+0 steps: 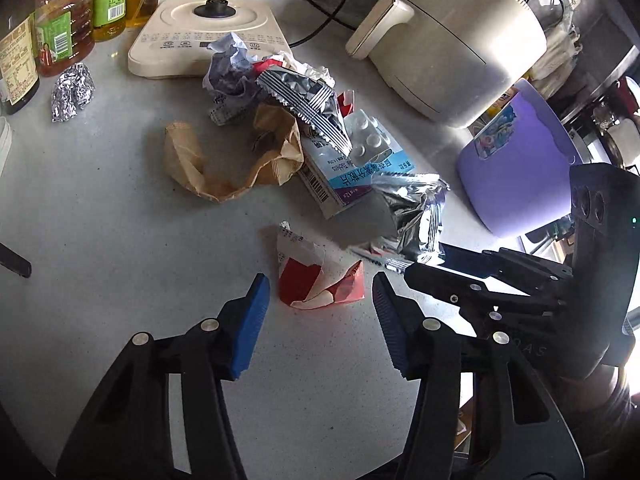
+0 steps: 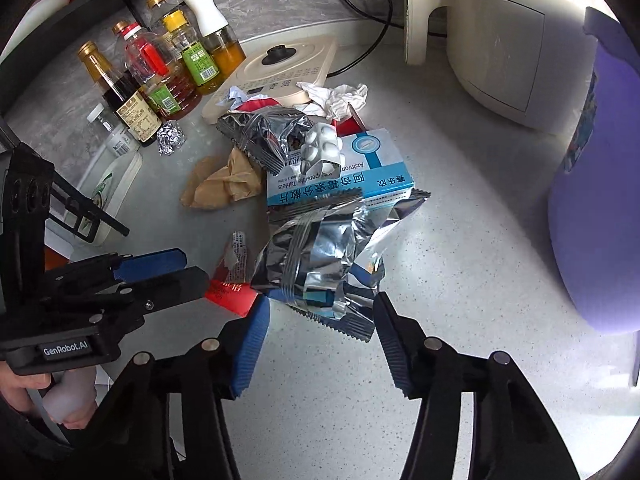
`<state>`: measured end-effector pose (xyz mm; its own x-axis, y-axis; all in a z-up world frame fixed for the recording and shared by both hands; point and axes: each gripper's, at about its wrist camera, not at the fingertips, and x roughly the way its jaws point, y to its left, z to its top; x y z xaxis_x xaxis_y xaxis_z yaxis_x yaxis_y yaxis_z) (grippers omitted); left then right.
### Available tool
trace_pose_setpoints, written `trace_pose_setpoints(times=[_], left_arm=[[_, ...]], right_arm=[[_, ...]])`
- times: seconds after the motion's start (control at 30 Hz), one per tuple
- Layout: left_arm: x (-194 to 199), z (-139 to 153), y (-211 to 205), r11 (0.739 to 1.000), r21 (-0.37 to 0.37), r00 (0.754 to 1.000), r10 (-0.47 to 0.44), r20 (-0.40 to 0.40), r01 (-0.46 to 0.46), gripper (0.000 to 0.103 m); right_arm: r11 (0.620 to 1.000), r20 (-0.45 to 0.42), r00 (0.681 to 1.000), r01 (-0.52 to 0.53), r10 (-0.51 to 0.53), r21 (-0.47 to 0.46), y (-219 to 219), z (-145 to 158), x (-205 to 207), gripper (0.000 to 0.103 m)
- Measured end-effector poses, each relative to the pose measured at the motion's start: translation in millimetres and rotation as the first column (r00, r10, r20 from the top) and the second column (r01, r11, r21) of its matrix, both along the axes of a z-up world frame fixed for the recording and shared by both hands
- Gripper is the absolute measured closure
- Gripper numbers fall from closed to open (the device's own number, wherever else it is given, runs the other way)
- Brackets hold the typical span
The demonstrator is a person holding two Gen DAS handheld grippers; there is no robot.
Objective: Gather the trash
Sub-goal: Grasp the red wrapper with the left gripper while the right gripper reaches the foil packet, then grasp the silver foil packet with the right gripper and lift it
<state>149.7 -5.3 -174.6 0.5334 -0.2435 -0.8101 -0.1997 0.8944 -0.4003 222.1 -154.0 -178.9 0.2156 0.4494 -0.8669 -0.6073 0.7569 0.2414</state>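
Observation:
A pile of trash lies on the grey counter [image 1: 100, 208]. A red and white wrapper [image 1: 316, 276] sits between the open fingers of my left gripper [image 1: 320, 292]; it also shows in the right wrist view [image 2: 232, 292]. A silver foil bag [image 2: 320, 256] lies between the open fingers of my right gripper [image 2: 320, 312], with its lower edge at the fingertips. Behind it are a blue medicine box [image 2: 340, 176], a blister pack [image 2: 320, 148], a second foil bag [image 1: 300, 96], brown paper [image 1: 224, 160] and crumpled paper [image 1: 228, 64]. A purple bin [image 1: 516, 160] stands at the right.
A cream air fryer [image 1: 452, 36] and a flat cooker base [image 1: 204, 28] stand at the back with a black cable. Oil and sauce bottles [image 2: 160, 72] line the back left, with a foil ball [image 1: 72, 90] beside them. The counter edge is at the right.

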Motion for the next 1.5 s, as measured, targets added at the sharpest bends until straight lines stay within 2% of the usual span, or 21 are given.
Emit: trace_pose_setpoints(times=[0.07,0.13,0.17,0.2,0.27,0.33,0.4,0.6,0.77,0.87,0.93,0.97,1.0,1.03,1.07,1.13,1.17,1.3,1.4,1.5], left_arm=[[1.9,-2.4,-2.6,1.0,0.011,1.0,0.002,-0.008,-0.002,0.049],[2.9,-4.3,-4.3,1.0,0.013,1.0,0.002,-0.009,-0.002,0.049],[3.6,-5.1,-4.9,1.0,0.016,1.0,0.004,-0.009,-0.004,0.05],[4.5,-5.8,-6.0,1.0,0.02,1.0,0.002,-0.007,-0.002,0.059],[7.1,-5.4,-8.8,1.0,0.029,1.0,-0.007,0.003,0.006,0.067],[9.3,-1.4,-10.3,1.0,0.018,1.0,-0.022,0.019,0.022,0.082],[9.7,6.0,-13.7,0.999,0.04,0.999,-0.031,0.031,0.03,0.094],[0.7,35.4,-13.4,0.997,0.069,0.995,-0.036,0.095,0.03,0.094],[-4.5,78.4,-9.8,0.995,0.095,0.983,-0.042,0.178,0.026,0.094],[-2.1,103.2,-10.8,0.993,0.117,0.973,-0.051,0.225,0.025,0.094],[-1.7,114.7,-11.1,0.992,0.126,0.968,-0.054,0.246,0.023,0.094],[-2.7,119.6,-11.6,0.99,0.138,0.966,-0.056,0.254,0.021,0.094],[-3.5,122.9,-12.2,0.988,0.152,0.964,-0.059,0.259,0.02,0.094],[-3.9,124.9,-12.4,0.986,0.164,0.963,-0.061,0.262,0.019,0.094],[-4.3,126.3,-12.9,0.986,0.169,0.963,-0.06,0.262,0.016,0.094],[-5.9,125.8,-10.7,0.985,0.174,0.966,-0.052,0.254,0.008,0.094],[-7.3,125.2,-9.7,0.984,0.179,0.967,-0.048,0.249,0.003,0.094],[-14.2,119.1,-2.9,0.98,0.2,0.975,-0.028,0.219,-0.017,0.094],[-20.7,114.0,5.6,0.981,0.19,0.981,0.004,0.193,-0.042,0.094],[-31.2,115.9,11.9,0.979,0.195,0.982,0.027,0.186,-0.064,0.094]], right_arm=[[1.0,-0.012,1.0,-0.008,0.008,-0.01,0.1,-4.6,2.0,0.073],[1.0,-0.005,1.0,-0.01,0.01,-0.013,-1.4,-3.2,1.5,0.078],[1.0,0.0,1.0,-0.012,0.012,-0.007,-2.8,-1.7,0.8,0.085],[1.0,0.006,1.0,-0.016,0.016,-0.003,-4.2,0.3,-0.4,0.088],[1.0,0.02,1.0,-0.018,0.018,0.002,-8.5,3.9,-2.5,0.099],[1.0,0.038,0.999,-0.016,0.016,0.002,-13.2,7.4,-5.1,0.102],[1.0,0.054,0.998,-0.023,0.022,0.014,-16.6,13.6,-8.8,0.102],[0.999,0.113,0.994,-0.016,0.01,0.052,-24.7,40.2,-14.3,0.102],[0.997,0.167,0.986,-0.005,-0.009,0.082,-31.0,74.6,-16.5,0.102],[0.998,0.174,0.984,0.009,-0.021,0.07,-32.9,89.0,-13.2,0.102],[0.998,0.142,0.989,0.026,-0.033,0.049,-33.2,85.6,-7.0,0.099],[0.999,0.132,0.99,0.044,-0.048,0.031,-33.9,81.3,-3.8,0.09],[0.998,0.122,0.991,0.061,-0.063,0.019,-34.7,76.7,-1.1,0.074],[0.997,0.121,0.99,0.072,-0.074,0.026,-35.5,73.5,-0.2,0.034],[0.997,0.121,0.99,0.063,-0.068,0.043,-35.7,69.5,-0.7,0.028],[0.999,0.08,0.996,0.05,-0.051,0.009,-29.7,53.3,4.0,0.039],[0.998,0.062,0.996,0.061,-0.06,-0.009,-28.0,44.4,7.6,0.04],[0.994,0.029,0.997,0.08,-0.078,-0.071,-19.8,17.1,16.4,0.04],[0.991,0.009,0.996,0.088,-0.088,-0.104,-15.2,4.5,24.2,0.036],[0.989,-0.007,0.996,0.084,-0.086,-0.123,-10.6,-5.2,30.0,0.036]])
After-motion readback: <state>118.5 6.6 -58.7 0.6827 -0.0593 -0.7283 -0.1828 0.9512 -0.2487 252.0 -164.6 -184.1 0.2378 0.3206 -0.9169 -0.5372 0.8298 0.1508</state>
